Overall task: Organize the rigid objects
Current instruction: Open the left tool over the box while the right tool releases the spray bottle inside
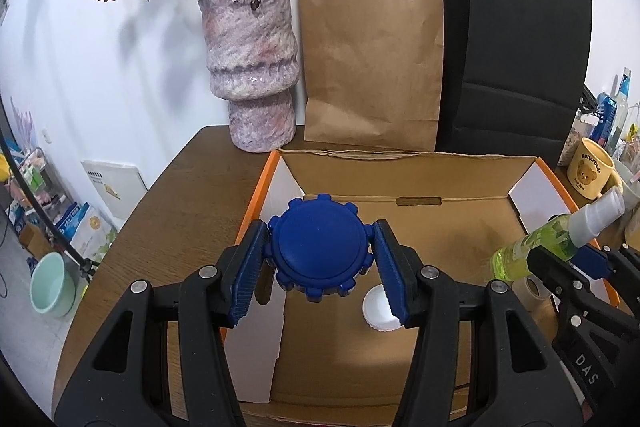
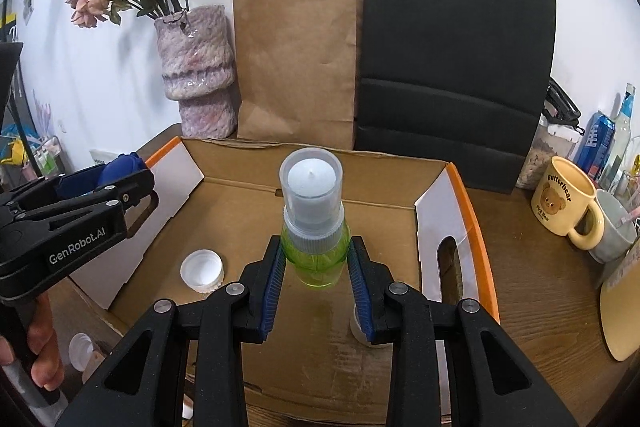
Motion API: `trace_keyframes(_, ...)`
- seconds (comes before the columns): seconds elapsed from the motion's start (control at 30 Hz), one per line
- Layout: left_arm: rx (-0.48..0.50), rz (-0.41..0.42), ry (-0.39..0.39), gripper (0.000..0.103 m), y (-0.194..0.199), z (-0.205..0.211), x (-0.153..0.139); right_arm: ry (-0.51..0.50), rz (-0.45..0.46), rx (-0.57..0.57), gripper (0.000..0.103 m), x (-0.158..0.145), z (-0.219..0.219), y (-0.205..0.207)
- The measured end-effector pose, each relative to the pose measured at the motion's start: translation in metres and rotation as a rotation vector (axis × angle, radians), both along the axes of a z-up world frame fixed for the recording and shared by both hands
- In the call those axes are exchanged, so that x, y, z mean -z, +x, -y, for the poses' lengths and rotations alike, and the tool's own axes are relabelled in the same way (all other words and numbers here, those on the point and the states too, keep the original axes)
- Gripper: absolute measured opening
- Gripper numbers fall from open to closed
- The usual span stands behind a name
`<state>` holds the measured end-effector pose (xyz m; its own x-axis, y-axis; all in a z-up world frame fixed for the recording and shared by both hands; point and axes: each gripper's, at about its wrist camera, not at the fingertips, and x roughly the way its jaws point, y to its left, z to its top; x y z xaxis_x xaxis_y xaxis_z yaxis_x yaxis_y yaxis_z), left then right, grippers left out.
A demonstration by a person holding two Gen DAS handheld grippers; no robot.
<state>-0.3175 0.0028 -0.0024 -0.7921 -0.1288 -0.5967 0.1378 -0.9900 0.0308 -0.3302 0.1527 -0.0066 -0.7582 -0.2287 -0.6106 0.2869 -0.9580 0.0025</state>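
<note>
My left gripper [image 1: 320,259] is shut on a round blue knobbed lid [image 1: 319,247], held above the open cardboard box [image 1: 400,223]. My right gripper [image 2: 316,267] is shut on a green spray bottle [image 2: 316,259] with a clear cap, also over the box [image 2: 248,203]. In the left wrist view the bottle [image 1: 532,247] and right gripper [image 1: 560,263] show at the right edge. The right wrist view has the left gripper [image 2: 100,183] with the blue lid [image 2: 120,167] at the left. A white cap [image 1: 378,309] [image 2: 202,269] lies on the box floor.
Behind the box stand a pink vase [image 1: 252,67] of dried roses, a brown paper bag [image 1: 372,59] and a black bag [image 1: 516,67]. A yellow bear mug [image 2: 564,203], a grey cup [image 2: 616,227], cans and bottles crowd the right side. A small white container [image 2: 360,331] sits under the right finger.
</note>
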Motion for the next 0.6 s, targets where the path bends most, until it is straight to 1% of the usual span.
trace_keyframes(0.07,-0.001,0.004,0.001,0.051,-0.002,0.001,0.001,0.0,0.008,0.01,0.036,0.001,-0.002,-0.002)
trace_keyframes(0.1,-0.003,0.004,0.002,0.054,-0.002,0.001,0.001,0.007,0.019,0.015,0.036,0.003,-0.003,-0.003)
trace_keyframes(0.13,-0.005,0.004,0.001,0.061,-0.002,0.001,0.001,0.007,0.022,0.021,0.036,0.003,-0.005,-0.004)
trace_keyframes(0.17,-0.007,0.002,0.001,0.065,-0.002,0.001,0.001,0.005,0.022,0.028,0.036,0.003,-0.006,-0.005)
trace_keyframes(0.23,-0.006,-0.008,0.003,0.072,-0.001,0.002,-0.001,0.0,0.025,0.039,0.04,0.001,-0.011,-0.006)
trace_keyframes(0.27,-0.004,-0.011,0.005,0.074,0.0,0.002,-0.002,-0.004,0.026,0.039,0.052,0.0,-0.012,-0.007)
trace_keyframes(0.3,-0.005,-0.015,0.005,0.084,0.001,0.002,-0.002,-0.006,0.026,0.044,0.076,-0.001,-0.013,-0.007)
trace_keyframes(0.33,-0.009,-0.017,0.004,0.094,0.001,0.002,-0.003,-0.004,0.017,0.051,0.087,-0.002,-0.014,-0.006)
trace_keyframes(0.37,-0.011,-0.024,0.006,0.097,0.002,0.003,-0.003,-0.001,0.011,0.053,0.093,-0.003,-0.015,-0.006)
trace_keyframes(0.43,-0.012,-0.028,0.017,0.103,0.002,0.004,-0.005,0.006,0.005,0.06,0.093,-0.004,-0.015,-0.006)
trace_keyframes(0.6,-0.04,-0.02,0.035,0.103,0.001,0.011,-0.006,0.003,0.007,0.073,0.093,-0.003,-0.019,-0.008)
